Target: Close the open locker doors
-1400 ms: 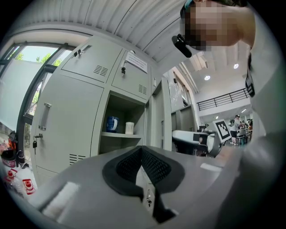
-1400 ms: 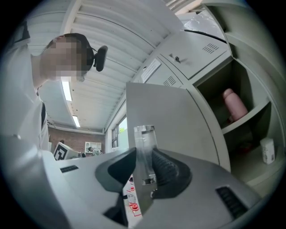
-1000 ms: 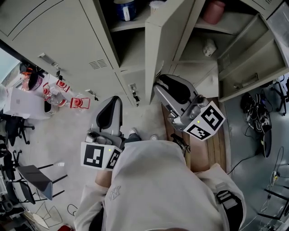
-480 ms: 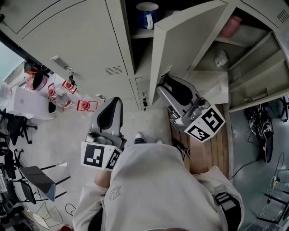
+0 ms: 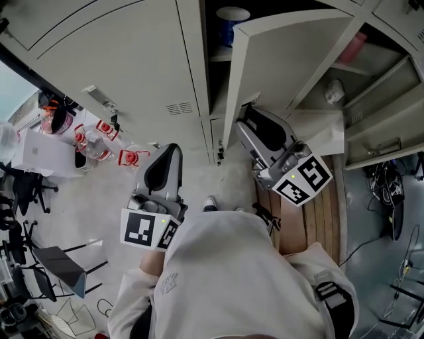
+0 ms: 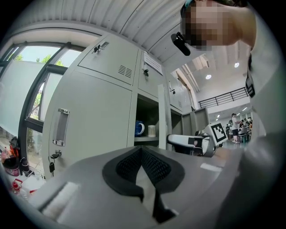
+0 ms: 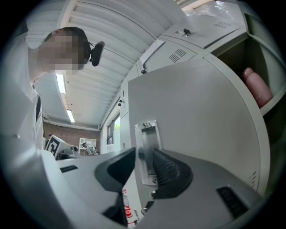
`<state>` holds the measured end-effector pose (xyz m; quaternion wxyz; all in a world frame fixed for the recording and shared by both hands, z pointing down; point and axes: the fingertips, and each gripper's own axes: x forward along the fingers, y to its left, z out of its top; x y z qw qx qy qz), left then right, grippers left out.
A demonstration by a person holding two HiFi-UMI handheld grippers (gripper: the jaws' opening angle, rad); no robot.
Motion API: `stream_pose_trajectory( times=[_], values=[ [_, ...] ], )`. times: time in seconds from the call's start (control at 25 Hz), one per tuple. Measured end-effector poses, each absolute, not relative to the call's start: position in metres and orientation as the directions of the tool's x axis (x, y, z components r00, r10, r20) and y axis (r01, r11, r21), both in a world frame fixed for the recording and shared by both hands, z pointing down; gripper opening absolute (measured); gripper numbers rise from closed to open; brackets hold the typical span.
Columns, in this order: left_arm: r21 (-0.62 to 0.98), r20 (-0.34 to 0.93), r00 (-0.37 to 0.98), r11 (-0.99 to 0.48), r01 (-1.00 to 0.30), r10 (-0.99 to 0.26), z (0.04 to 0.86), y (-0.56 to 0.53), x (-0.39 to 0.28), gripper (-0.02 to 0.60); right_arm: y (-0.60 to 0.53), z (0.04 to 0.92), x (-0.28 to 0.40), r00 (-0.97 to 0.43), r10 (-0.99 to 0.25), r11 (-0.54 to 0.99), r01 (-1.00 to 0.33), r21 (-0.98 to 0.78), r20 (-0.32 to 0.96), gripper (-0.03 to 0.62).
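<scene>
An open grey locker door [image 5: 291, 59] stands out from the middle of the locker bank. My right gripper [image 5: 246, 118] is at the door's lower free edge. In the right gripper view the door's face fills the frame, and its metal handle plate [image 7: 147, 150] shows in the gap of my open right gripper [image 7: 144, 156]. A second open door [image 5: 387, 142] hangs further right. My left gripper [image 5: 167, 159] is shut and empty, held low in front of the closed lockers [image 6: 89, 120]. In its own view my left gripper [image 6: 142, 154] has its pads meeting.
A blue mug [image 5: 232, 20] sits on the shelf of the open compartment, and a pink bottle [image 7: 257, 85] in the one to its right. Keys [image 5: 114, 120] hang from a closed door. Red-capped bottles [image 5: 99, 136] stand at the left, cables [image 5: 391, 192] lie right, wooden boards [image 5: 308, 218] underfoot.
The middle door's face shows broader than a second ago, having swung, with my right gripper staying at its edge. The left gripper has hardly moved.
</scene>
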<state>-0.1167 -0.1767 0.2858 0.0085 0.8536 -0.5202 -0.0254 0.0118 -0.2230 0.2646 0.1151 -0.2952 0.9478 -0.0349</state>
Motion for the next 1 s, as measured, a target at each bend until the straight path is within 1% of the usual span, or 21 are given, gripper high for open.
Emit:
stream_pose_trajectory(
  times=[0.28,1.0],
  values=[
    [0.048,-0.035,0.451,-0.452,-0.891,-0.892,0.288,-0.18,-0.13,0.008,-0.238,0.266,0.005,-0.786,-0.591,0.807,-0.577,-0.13,-0.179,0.089],
    [0.073,-0.038,0.43,-0.431,-0.899,-0.902,0.294,-0.19,-0.154,0.008,-0.285,0.264,-0.024,-0.783,-0.603,0.798,-0.598,-0.079,-0.152,0.089]
  ],
)
